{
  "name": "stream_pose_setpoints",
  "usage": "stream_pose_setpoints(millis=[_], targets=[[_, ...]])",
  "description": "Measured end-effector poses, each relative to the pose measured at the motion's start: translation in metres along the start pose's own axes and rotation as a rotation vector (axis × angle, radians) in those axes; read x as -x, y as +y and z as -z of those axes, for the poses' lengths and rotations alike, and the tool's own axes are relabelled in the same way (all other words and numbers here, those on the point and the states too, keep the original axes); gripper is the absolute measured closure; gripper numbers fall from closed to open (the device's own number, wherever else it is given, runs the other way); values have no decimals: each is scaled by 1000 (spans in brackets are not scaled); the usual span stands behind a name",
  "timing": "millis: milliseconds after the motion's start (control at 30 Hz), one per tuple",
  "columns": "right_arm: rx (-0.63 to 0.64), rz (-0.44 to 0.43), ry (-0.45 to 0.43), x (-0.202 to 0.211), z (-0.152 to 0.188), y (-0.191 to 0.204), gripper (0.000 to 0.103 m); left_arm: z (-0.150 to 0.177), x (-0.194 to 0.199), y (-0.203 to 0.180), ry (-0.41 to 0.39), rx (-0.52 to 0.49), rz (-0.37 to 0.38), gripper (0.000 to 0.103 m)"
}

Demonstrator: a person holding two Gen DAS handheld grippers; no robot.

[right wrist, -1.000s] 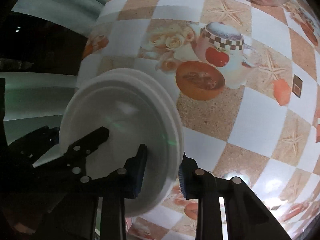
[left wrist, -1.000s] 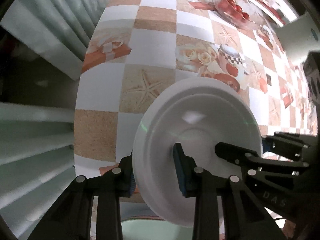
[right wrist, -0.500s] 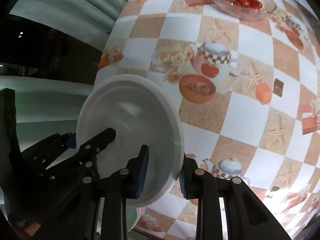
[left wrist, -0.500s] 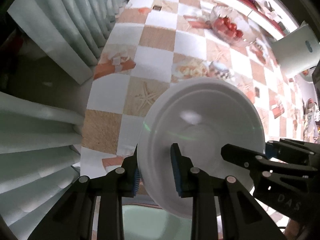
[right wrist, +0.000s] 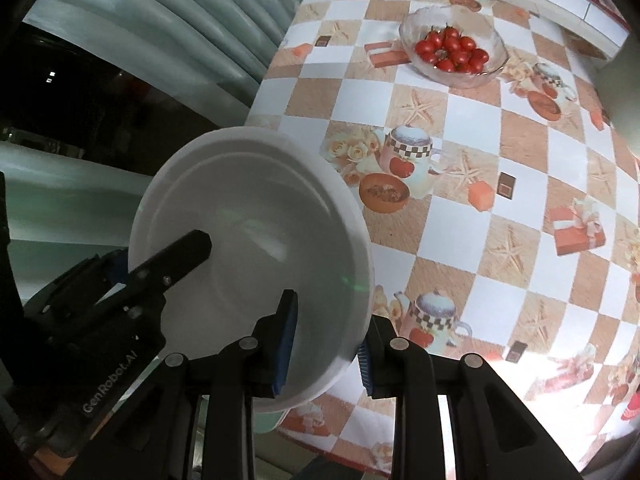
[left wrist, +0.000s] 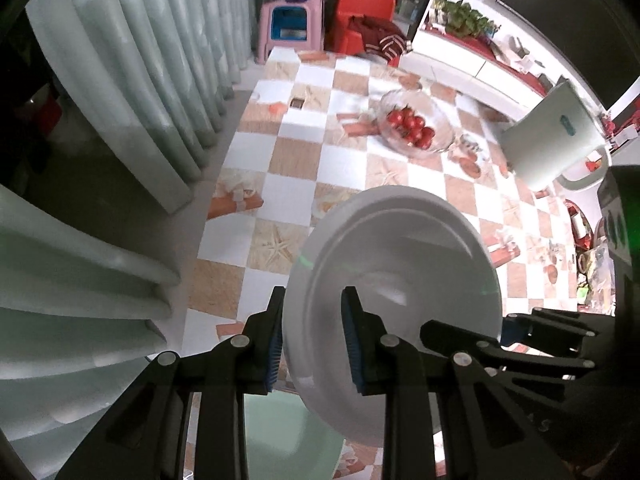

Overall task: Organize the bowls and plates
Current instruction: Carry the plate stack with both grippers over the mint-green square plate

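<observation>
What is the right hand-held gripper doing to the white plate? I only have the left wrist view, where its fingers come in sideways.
Observer: The right hand-held gripper is shut on the white plate, one pad inside the rim, one outside.
Operator: What lies past that rim?
Observer: Only tablecloth; a printed teapot sits right beside the outer finger.
Operator: Which rim does the left one hold?
Observer: The left hand-held gripper grips the opposite rim.

plates [left wrist: 396,264] above table [left wrist: 304,156], tomato bowl [left wrist: 416,126] beyond
</observation>
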State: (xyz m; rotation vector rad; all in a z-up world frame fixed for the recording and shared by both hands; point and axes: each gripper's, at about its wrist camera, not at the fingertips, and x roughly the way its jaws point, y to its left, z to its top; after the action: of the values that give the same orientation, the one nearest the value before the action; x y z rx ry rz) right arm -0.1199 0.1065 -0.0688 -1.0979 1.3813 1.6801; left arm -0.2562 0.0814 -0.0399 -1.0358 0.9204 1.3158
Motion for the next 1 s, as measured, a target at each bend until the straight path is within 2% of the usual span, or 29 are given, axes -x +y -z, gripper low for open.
stream_pose_setpoints(millis=[233,567,700,1000], targets=[[14,4,-44,33,19,10,73,20,28,-7,-30,14,-4,74],[76,-4,-64,57,50,38,73,75,53,6,-12,90,-12,74],[123,9,-55,54,59,56,72,94,60,16,-10,124,-26,74],[200,-23,13,29,81,91,73,131,72,53,-7,221,-62,74]])
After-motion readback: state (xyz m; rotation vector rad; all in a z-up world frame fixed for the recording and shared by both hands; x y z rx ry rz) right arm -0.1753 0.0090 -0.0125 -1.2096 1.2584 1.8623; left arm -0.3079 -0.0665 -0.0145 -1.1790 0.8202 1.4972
